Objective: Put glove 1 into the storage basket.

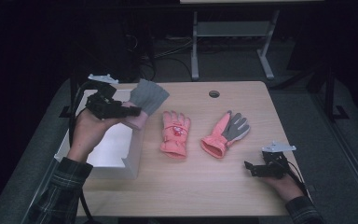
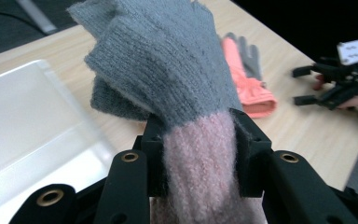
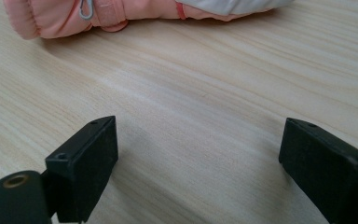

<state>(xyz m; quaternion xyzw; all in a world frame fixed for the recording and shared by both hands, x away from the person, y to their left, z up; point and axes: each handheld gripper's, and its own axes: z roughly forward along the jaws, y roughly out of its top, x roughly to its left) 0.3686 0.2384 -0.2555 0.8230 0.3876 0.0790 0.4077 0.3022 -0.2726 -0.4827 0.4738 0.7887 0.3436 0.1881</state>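
**Knit glove clamped in left jaws above the white bin**

The light wooden surface carried everything, with a small round hole near its far edge. At its left side sat the white rectangular plastic bin, open at the top, directly beneath the left gripper.

Two salmon-pink padded winter gloves lay side by side beyond the bin: the first pink glove lay back upward, and the second pink glove showed a grey palm. Both lay well apart from either pair of jaws, between the two grippers.

The grey-and-pink knitted wool glove was the held thing. The left jaws were clamped on its pale pink cuff, one pad on each side, and its grey finger part fanned out ahead of the jaws, raised clear of the surface.

The right gripper rested low at the near right of the surface, in the person's hand. Its jaws stood wide apart with bare wood between them, the second pink glove lying some way ahead of them.
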